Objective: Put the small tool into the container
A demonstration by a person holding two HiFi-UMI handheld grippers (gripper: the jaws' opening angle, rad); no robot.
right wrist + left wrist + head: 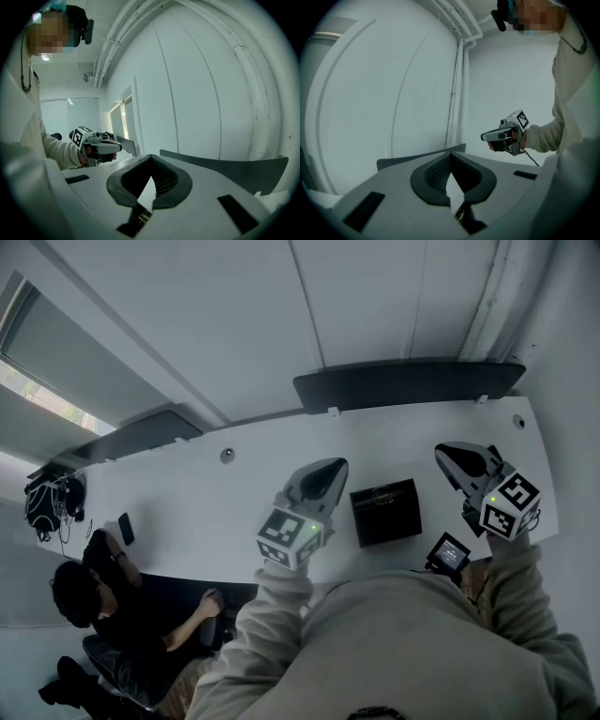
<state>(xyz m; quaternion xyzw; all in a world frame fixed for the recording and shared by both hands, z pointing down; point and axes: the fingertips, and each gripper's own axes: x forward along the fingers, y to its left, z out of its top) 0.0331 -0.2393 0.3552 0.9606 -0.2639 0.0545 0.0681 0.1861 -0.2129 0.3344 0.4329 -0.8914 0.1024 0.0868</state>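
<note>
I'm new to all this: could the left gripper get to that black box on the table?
Probably yes. The left gripper hovers beside the black box on the white table, with nothing between them. Its jaws are shut and empty, so they'd have to open first.

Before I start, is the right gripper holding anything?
No, the right gripper has its jaws closed together with nothing between them.

Cool, dim, even light; shadows were soft. Daylight glowed from a window point(116, 123) behind the left gripper point(117, 146). Fisheye bowed the edges; corners went black.
</note>
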